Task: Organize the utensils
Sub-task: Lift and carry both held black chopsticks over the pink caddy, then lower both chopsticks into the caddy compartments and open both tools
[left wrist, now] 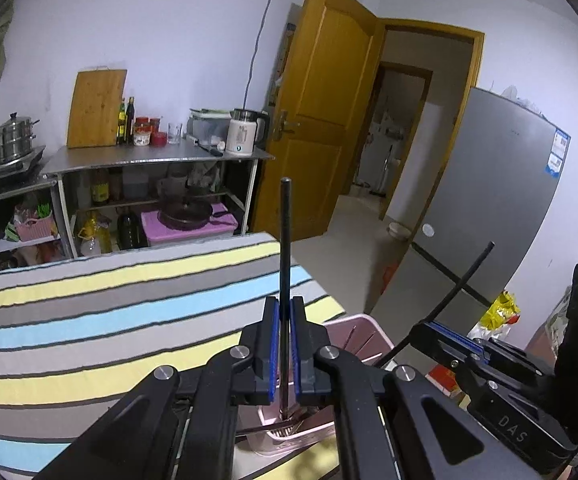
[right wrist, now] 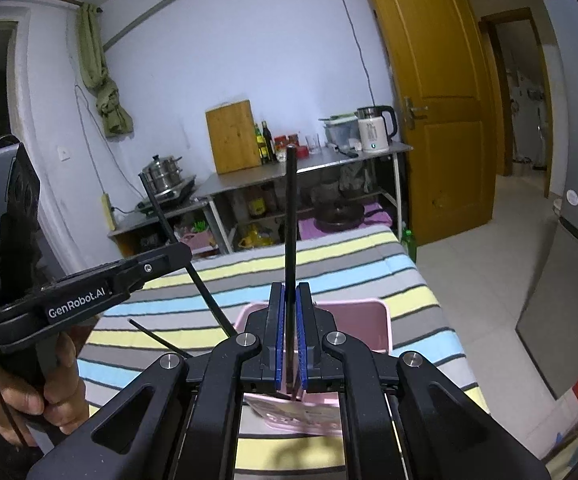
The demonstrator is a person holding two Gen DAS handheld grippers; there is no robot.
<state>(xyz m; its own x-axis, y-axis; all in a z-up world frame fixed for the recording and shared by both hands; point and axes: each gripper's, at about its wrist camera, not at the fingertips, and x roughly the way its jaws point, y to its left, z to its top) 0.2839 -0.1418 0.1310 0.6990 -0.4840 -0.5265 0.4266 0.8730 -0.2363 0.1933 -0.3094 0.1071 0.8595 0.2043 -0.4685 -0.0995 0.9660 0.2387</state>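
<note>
The left gripper is clamped on a black chopstick standing upright above the pink basket on the striped tablecloth, while the right gripper pinches another chopstick, its lower end seemingly inside that basket.

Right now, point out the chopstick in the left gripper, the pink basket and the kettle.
chopstick [left wrist: 285, 240], left wrist view, middle of its shaft above the pads.
pink basket [right wrist: 383, 322], right wrist view, far right wall.
kettle [left wrist: 242, 136], left wrist view, white body.
</note>
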